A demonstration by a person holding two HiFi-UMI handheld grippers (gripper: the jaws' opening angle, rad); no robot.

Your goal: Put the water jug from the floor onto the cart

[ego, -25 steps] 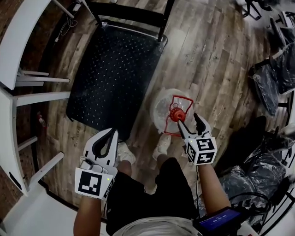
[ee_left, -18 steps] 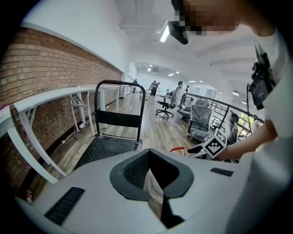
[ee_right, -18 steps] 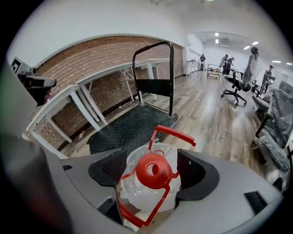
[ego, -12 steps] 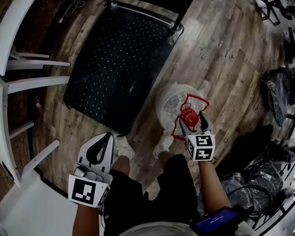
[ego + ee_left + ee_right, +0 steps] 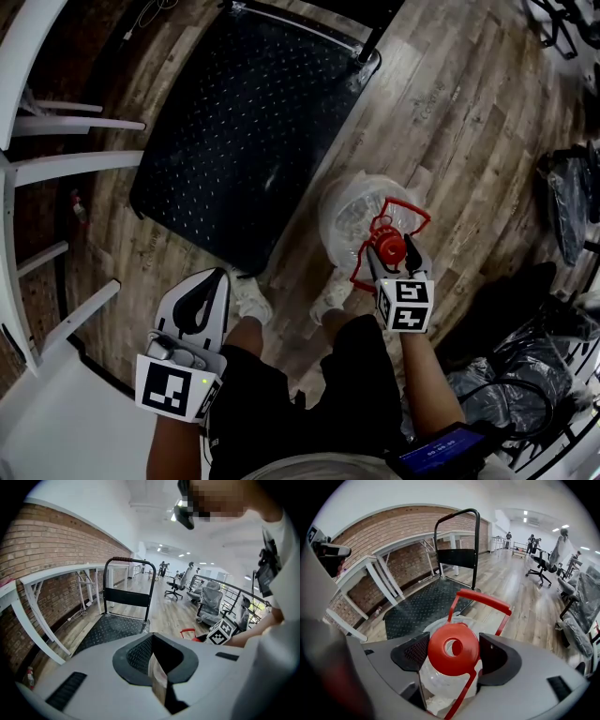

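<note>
The clear water jug [image 5: 349, 208] stands on the wooden floor beside the black cart [image 5: 244, 141]. It has a red cap [image 5: 390, 249] and a raised red handle [image 5: 409, 210]. My right gripper [image 5: 392, 251] points down over the jug's top, jaws spread wide. The right gripper view shows the red cap [image 5: 453, 648] lying between the two pads [image 5: 415, 652], with the handle [image 5: 483, 600] arching beyond; I see no pad pressing on it. My left gripper [image 5: 217, 278] hangs at the lower left, jaws together, holding nothing. The cart's deck [image 5: 110, 627] lies ahead of it.
The cart's upright push handle [image 5: 457, 515] stands at its far end. White table legs [image 5: 66, 173] run along the brick wall on the left. Plastic-wrapped office chairs [image 5: 574, 187] crowd the right. The person's shoes [image 5: 251, 298] sit between cart and jug.
My right gripper has dropped onto the jug's top and its jaws now straddle the red cap. The left gripper has sunk a little.
</note>
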